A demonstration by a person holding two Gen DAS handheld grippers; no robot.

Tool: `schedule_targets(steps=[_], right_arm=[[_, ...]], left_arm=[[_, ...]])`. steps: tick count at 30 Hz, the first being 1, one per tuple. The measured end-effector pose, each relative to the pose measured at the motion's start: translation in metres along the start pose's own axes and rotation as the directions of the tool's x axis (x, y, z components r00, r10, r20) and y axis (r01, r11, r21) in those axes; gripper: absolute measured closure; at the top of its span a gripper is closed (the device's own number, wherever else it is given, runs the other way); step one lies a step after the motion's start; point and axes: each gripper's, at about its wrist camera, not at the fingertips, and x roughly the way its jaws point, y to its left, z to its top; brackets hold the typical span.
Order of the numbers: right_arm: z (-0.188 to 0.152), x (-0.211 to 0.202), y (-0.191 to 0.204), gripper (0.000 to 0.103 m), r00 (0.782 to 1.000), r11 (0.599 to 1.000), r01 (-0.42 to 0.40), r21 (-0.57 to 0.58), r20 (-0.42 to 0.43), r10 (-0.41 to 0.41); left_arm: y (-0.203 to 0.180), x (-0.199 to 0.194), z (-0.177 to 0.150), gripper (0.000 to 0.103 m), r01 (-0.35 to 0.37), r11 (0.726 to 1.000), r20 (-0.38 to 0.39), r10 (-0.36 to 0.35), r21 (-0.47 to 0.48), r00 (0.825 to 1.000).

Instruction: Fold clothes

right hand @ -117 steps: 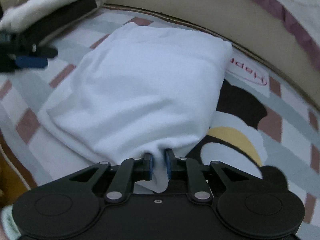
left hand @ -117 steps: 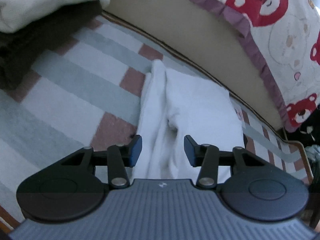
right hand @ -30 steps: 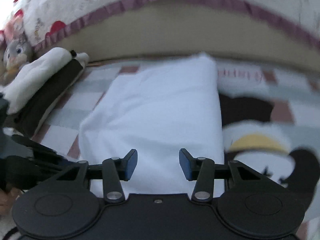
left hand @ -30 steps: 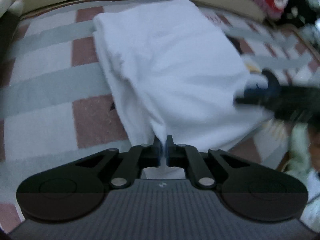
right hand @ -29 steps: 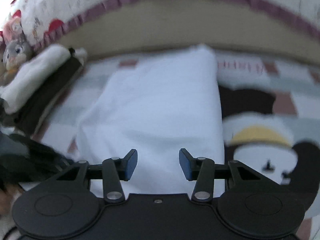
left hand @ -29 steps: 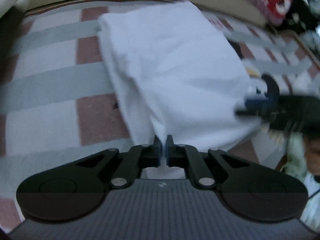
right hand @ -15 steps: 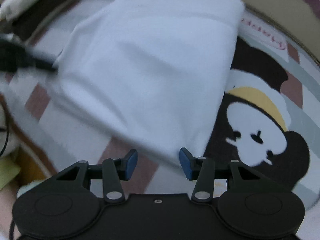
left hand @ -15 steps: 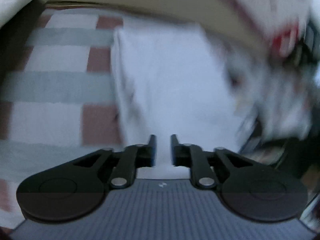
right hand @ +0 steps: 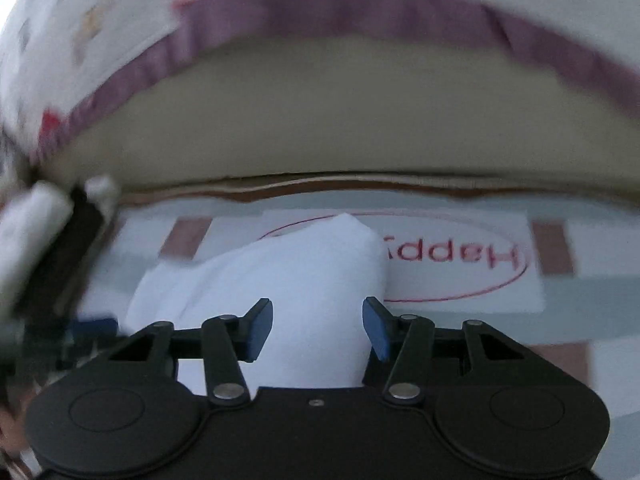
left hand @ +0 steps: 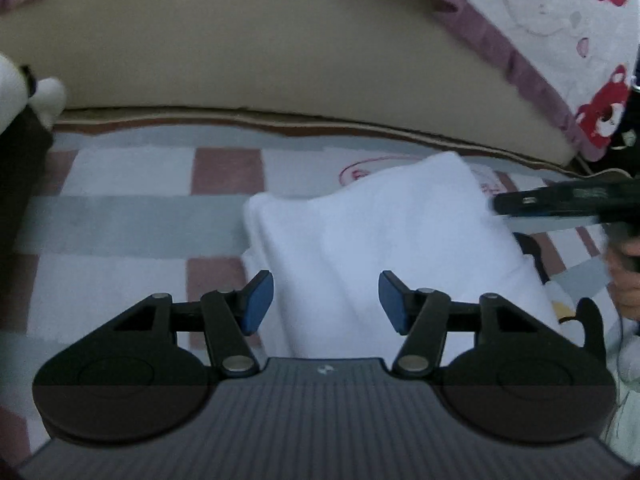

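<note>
The folded white garment [left hand: 384, 240] lies flat on the checked mat [left hand: 132, 216], with its far corner over the red oval "Happy" print [right hand: 452, 258]. In the left wrist view the garment runs from centre frame toward 4 o'clock. The left hand-held gripper [left hand: 326, 300] hovers over its near edge, jaws apart and opening; white cloth shows in the gap between them, but the blue pads [left hand: 256, 300] do not press on it. The right hand-held gripper [right hand: 318, 326] also stands apart and opening. The garment's near end shows between its fingers, and no pad bears on the fabric. In the left wrist view the right hand-held gripper appears at 3 o'clock as a blurred dark bar at the garment's right edge; whether it touches the cloth cannot be told. A person's fingers [left hand: 624, 284] show just below it. A beige mattress side [left hand: 280, 64] borders the mat at 12 o'clock, beneath a purple-trimmed bedspread with red bears [left hand: 560, 40]. A stack of dark and white folded items [right hand: 60, 240] sits at 9 o'clock, well apart from the garment.
</note>
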Motion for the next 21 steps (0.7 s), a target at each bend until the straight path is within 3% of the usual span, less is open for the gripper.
schedule_targets(steps=[4,5,6,7,10,15,21], right_arm=[[0.004,0.042,-0.026,0.048,0.999,0.991,-0.032,0.128,-0.015,0.034],[0.002,0.044,-0.028,0.062,0.997,0.99,-0.074,0.116,0.027,0.071],[0.001,0.045,-0.028,0.087,0.991,0.989,-0.119,0.092,0.078,0.112],[-0.001,0.045,-0.028,0.087,0.98,0.984,-0.163,0.065,0.127,0.154],[-0.011,0.032,-0.012,0.087,0.947,0.981,-0.178,-0.075,0.259,0.191],[-0.006,0.049,-0.027,0.088,0.968,0.987,-0.16,0.005,0.196,0.156],[0.027,0.07,-0.011,0.085,0.98,0.989,-0.138,-0.053,0.136,0.144]], left_arm=[[0.0,0.011,0.0,0.046,0.08,0.997,-0.011,-0.08,-0.025,0.997],[-0.001,0.017,-0.002,0.047,0.083,0.996,-0.014,-0.084,-0.011,0.996],[-0.003,0.023,-0.005,0.052,0.075,0.997,-0.023,-0.074,0.014,0.997],[-0.007,0.025,-0.008,0.055,0.064,0.997,-0.03,-0.062,0.046,0.998],[-0.014,0.027,-0.012,0.058,0.044,0.993,-0.04,-0.04,0.107,0.998],[-0.006,0.028,-0.011,0.068,0.051,0.998,-0.065,-0.048,0.043,0.997],[-0.01,0.03,-0.013,0.069,0.027,0.997,-0.066,-0.022,0.078,0.998]])
